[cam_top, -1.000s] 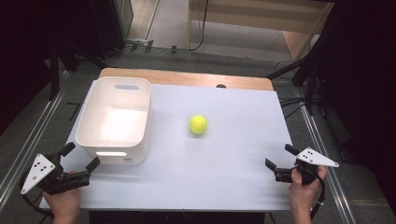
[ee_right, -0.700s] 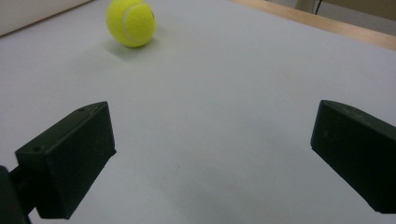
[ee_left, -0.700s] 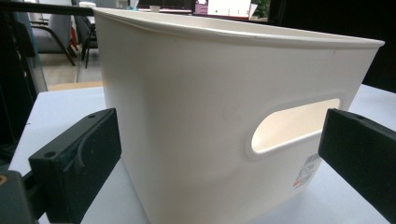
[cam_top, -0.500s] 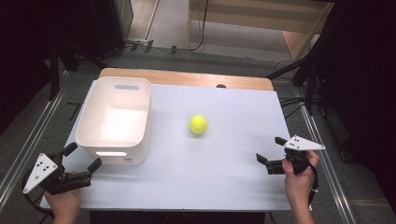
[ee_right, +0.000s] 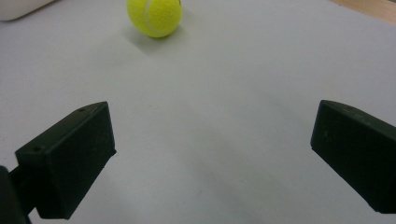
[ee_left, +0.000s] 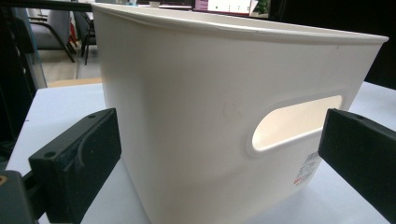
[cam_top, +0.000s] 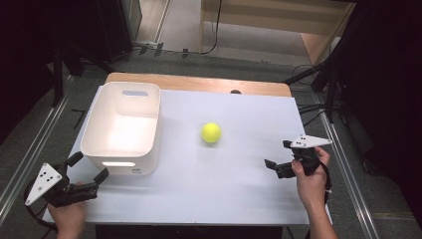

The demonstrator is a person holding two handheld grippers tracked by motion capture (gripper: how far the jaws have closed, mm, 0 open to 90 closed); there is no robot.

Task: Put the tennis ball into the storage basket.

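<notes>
A yellow tennis ball lies near the middle of the white table top; it also sits at the top of the right gripper view. A white plastic bin with handle slots stands at the left, empty as far as I see. My left gripper is open just in front of the bin's near left corner; in the left gripper view the bin wall stands close between its jaws. My right gripper is open at the right, pointing toward the ball, with bare table between its jaws.
A strip of wooden table edge shows behind the white top. Metal rails run along both sides of the table. Dark equipment and cables stand on the floor beyond.
My right gripper has moved up the table and leftward toward the ball. The left gripper has hardly shifted. The ball and the bin stay put.
</notes>
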